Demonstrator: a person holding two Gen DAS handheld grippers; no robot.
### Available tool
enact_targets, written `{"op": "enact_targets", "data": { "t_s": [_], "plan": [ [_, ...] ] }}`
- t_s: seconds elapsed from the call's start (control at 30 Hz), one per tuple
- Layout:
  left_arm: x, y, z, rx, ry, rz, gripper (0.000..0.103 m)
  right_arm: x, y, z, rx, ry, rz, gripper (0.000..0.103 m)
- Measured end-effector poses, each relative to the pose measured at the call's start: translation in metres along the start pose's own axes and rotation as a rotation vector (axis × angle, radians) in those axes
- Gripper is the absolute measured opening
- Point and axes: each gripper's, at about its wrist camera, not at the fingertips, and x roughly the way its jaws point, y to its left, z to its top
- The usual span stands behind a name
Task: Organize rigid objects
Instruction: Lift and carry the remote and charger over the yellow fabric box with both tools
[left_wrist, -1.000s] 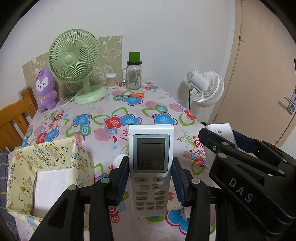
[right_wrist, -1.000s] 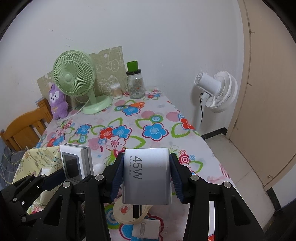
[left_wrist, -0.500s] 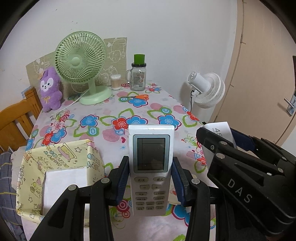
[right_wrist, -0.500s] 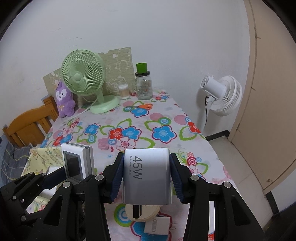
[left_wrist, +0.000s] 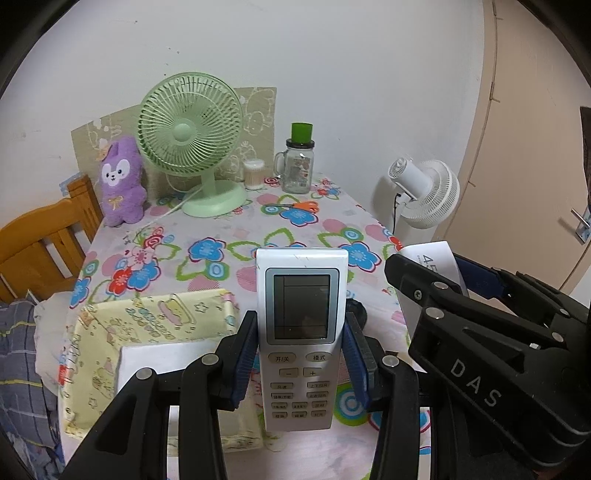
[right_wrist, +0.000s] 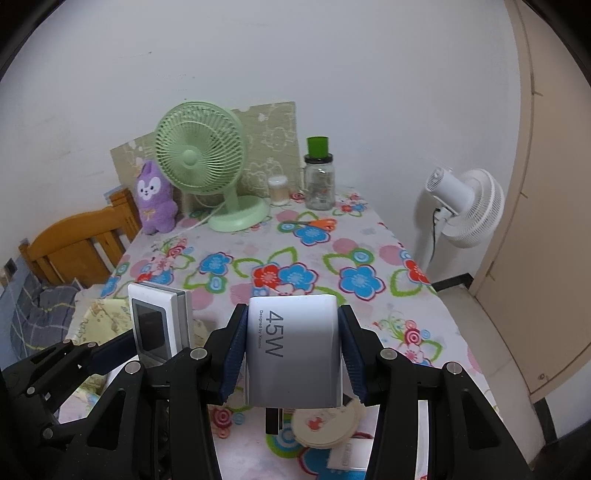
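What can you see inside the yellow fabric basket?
Inside the yellow fabric basket lies one flat white box-like object. The left gripper, shut on the remote control, covers the basket's near right corner, so anything there is hidden.

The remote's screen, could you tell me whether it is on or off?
Apparently off: the remote, held in the left tongs, shows a dark, blank screen.

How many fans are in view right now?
2. The green desk fan stands at the table's far end beside the purple plush; the white fan stands on the floor past the table's right edge. Others may be out of frame.
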Motion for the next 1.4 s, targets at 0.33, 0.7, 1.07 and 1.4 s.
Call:
{"op": "enact_targets", "data": {
  "t_s": [0.33, 0.7, 1.07, 1.4],
  "plan": [
    [-0.01, 0.032, 0.007, -0.007, -0.01, 0.02, 0.045, 0.003, 0.041, 0.013, -0.035, 0.001, 0.056, 0.05],
    [-0.008, 0.074, 0.003, -0.037, 0.006, 0.045, 0.045, 0.025, 0.088, 0.016, -0.062, 0.037, 0.096, 0.05],
    [0.009, 0.121, -0.011, -0.084, 0.055, 0.083, 0.045, 0.061, 0.129, 0.005, -0.079, 0.116, 0.133, 0.05],
    [0.032, 0.147, -0.023, -0.118, 0.117, 0.108, 0.045, 0.095, 0.15, -0.007, -0.081, 0.198, 0.15, 0.05]
  ]
}}
